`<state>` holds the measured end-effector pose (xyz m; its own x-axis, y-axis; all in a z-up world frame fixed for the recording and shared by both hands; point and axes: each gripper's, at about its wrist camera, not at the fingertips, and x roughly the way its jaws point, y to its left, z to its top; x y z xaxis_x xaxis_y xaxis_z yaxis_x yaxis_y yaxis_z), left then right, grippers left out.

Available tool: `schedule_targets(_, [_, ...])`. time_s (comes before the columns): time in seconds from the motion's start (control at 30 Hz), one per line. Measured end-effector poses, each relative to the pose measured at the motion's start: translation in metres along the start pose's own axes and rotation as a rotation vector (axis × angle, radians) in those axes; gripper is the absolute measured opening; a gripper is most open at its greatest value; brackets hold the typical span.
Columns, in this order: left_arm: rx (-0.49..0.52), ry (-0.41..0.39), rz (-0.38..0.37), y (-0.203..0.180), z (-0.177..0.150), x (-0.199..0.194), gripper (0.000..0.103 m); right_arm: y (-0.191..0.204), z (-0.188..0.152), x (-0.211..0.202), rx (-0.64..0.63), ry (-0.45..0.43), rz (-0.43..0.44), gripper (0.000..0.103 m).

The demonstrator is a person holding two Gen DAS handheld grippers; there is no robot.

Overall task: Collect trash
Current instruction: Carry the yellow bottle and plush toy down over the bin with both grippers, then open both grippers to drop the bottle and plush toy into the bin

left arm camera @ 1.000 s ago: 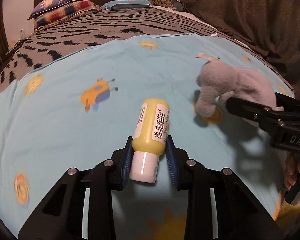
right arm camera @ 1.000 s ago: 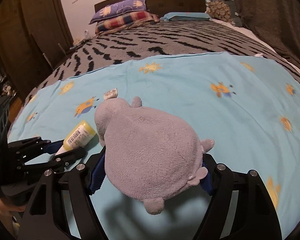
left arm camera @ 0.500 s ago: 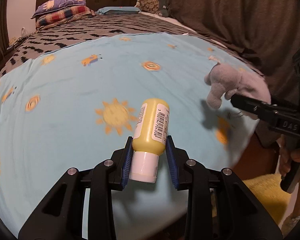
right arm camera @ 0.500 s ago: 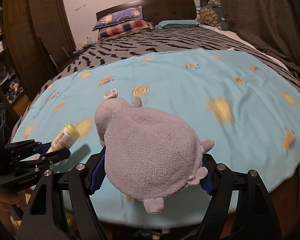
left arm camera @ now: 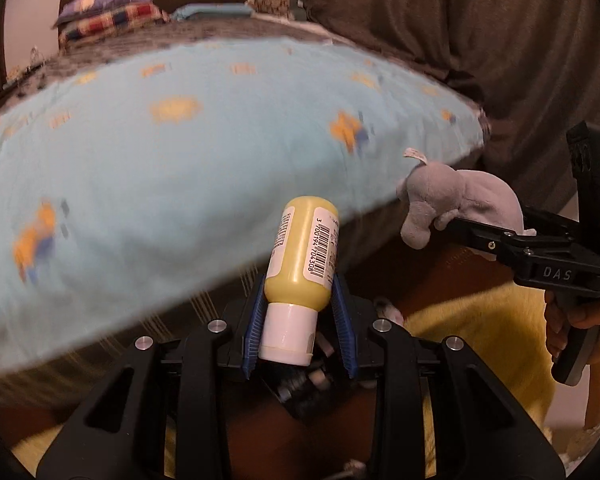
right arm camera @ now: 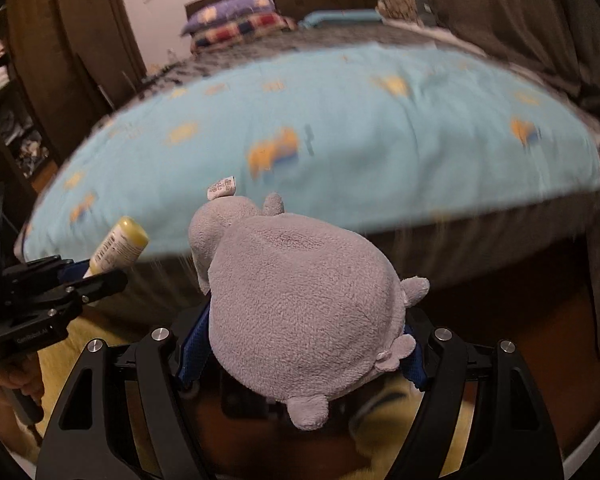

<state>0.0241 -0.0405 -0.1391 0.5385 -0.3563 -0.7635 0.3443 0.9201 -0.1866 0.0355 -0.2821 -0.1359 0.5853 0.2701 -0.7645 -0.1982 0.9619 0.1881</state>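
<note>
A yellow bottle (left arm camera: 300, 248) with a white cap and a barcode label is clamped at its neck in my left gripper (left arm camera: 299, 284), which is shut on it. The bottle hangs past the bed's edge, above a dark container (left arm camera: 304, 384) on the floor. My right gripper (right arm camera: 300, 344) is shut on a grey plush toy (right arm camera: 300, 300), whose round body bulges out above the blue pads. In the left wrist view the plush toy (left arm camera: 452, 196) and the right gripper (left arm camera: 480, 236) are to the right. The right wrist view has the left gripper (right arm camera: 80, 276) and the bottle (right arm camera: 120, 244) at the left.
The bed with its light blue sheet (left arm camera: 160, 184) fills the upper half of both views. A yellow rug (left arm camera: 480, 340) lies on the floor below. A dark curtain (left arm camera: 460, 20) hangs at the right, and dark shelves (right arm camera: 20, 120) stand at the left. A hand (left arm camera: 580, 320) holds the right gripper's handle.
Both grippers have drawn back from above the sheet to beyond the bed's foot edge. The floor, the yellow rug and the dark container have come into view. Both grips are unchanged.
</note>
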Motion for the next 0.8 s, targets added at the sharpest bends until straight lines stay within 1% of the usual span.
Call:
schedule_targets(0.1, [-0.003,0.078,-0.019,-0.003,-0.027,0.026,0.031,-0.009,-0.027,0.017,0.037,0.062,-0.003,0.077])
schedule_targets(0.17, [-0.006,0.113,-0.026,-0.003,-0.04,0.04,0.031,-0.011,-0.043,0.034,0.04,0.103,-0.023,0.077])
schedule_targets(0.3, [-0.033,0.197,-0.027,-0.001,-0.065,0.076,0.031,-0.012,-0.064,0.068,0.055,0.175,-0.041,0.077])
schedule_targets(0.53, [-0.062,0.291,0.022,0.009,-0.087,0.122,0.031,-0.01,-0.084,0.131,0.072,0.305,-0.088,0.077])
schedule_targets(0.63, [-0.073,0.327,0.035,0.013,-0.093,0.139,0.031,-0.012,-0.089,0.15,0.092,0.34,-0.094,0.077])
schedule_targets(0.8, [-0.069,0.372,0.032,0.016,-0.101,0.163,0.031,-0.016,-0.097,0.174,0.132,0.378,-0.089,0.077])
